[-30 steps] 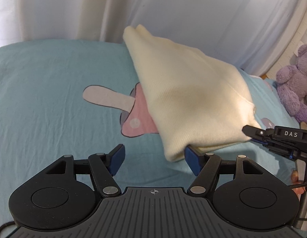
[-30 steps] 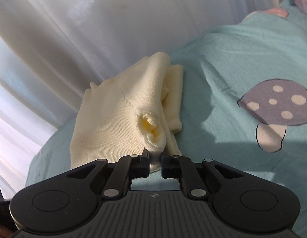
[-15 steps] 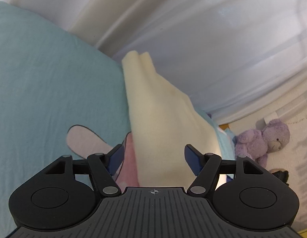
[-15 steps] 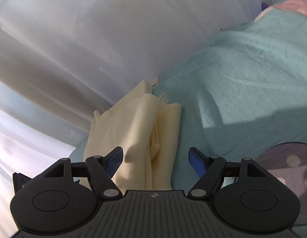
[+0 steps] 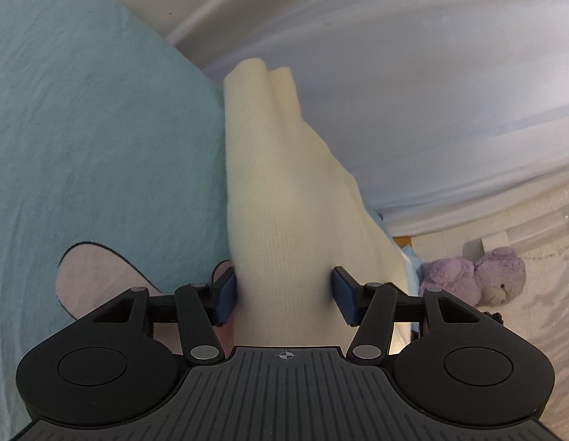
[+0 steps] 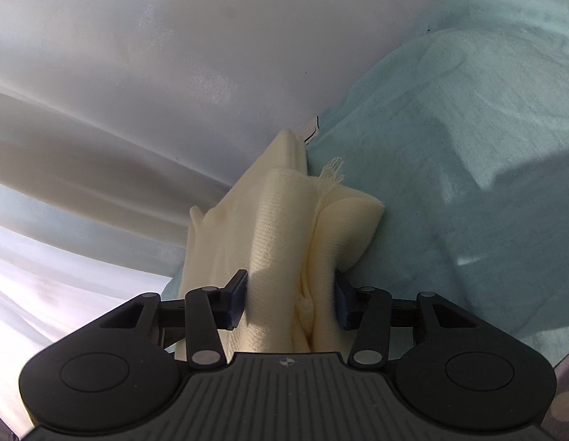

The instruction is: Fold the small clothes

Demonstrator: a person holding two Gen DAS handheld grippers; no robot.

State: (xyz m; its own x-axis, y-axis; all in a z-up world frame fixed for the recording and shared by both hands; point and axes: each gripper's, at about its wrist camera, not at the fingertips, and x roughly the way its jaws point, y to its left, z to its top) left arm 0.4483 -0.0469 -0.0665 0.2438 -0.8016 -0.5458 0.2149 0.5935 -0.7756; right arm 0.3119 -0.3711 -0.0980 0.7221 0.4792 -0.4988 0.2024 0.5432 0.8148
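The cream knit garment (image 5: 284,198) is lying folded into a long band on the teal bedsheet (image 5: 100,147), near the white curtain (image 5: 431,92). In the left wrist view its long axis is running from the left gripper (image 5: 282,296) toward twelve o'clock, so the near end is sitting straight between the jaws. Those jaws are closing, about half open, with the cloth between them; the blue pads (image 5: 225,294) are flanking the band at nine and three o'clock, and I cannot tell whether they are pressing it yet.

The right gripper (image 6: 290,299) is closing too. The bunched, layered end of the garment (image 6: 284,228) is filling its gap and bulging against both pads, running off toward twelve o'clock, with a frayed edge (image 6: 332,172) at about one o'clock. Judging from this, each hand is taking one end, and both are equally near.
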